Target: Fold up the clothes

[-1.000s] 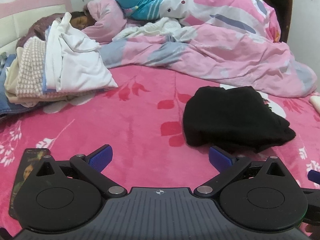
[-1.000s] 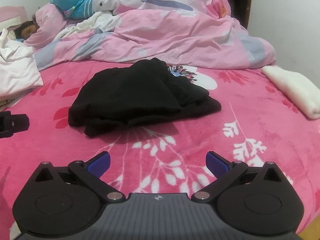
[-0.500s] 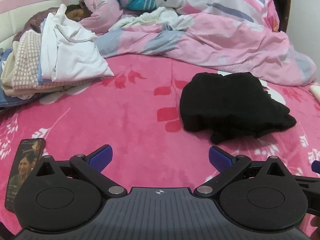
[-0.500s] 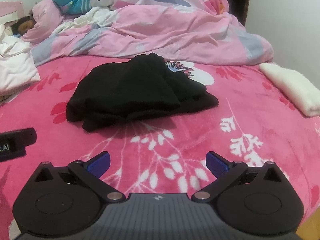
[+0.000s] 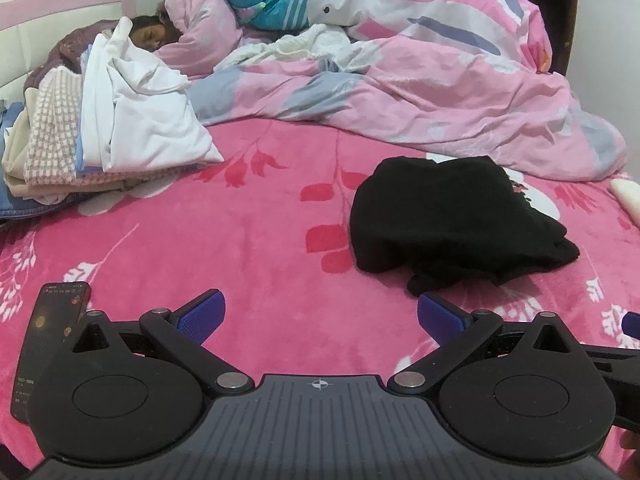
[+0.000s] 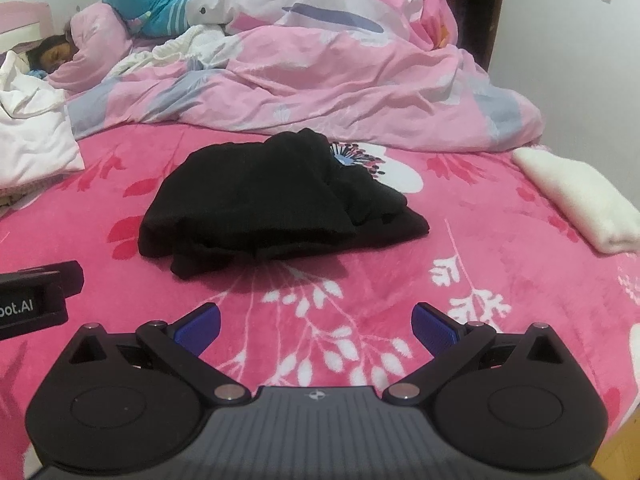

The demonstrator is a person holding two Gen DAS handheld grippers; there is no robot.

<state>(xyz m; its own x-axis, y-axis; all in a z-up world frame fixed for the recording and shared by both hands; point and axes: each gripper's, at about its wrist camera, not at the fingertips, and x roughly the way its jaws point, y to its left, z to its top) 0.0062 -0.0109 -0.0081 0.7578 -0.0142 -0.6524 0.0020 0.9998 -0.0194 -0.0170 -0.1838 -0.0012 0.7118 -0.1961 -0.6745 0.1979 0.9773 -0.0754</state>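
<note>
Centre frame on pink blanket (image 6: pixel 500 240): black garment (image 6: pixel 272 204), loosely folded. Lower frame: left gripper (image 5: pixel 318 316) and right gripper (image 6: pixel 316 322) released, empty.

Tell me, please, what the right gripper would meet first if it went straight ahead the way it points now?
Probably the black garment: it lies on the pink blanket dead ahead of the open right gripper, with only bare blanket between. Depth is hard to judge.

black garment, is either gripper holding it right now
No, the black garment lies loose on the pink blanket, and the right gripper and left gripper are both open and short of it.
</note>
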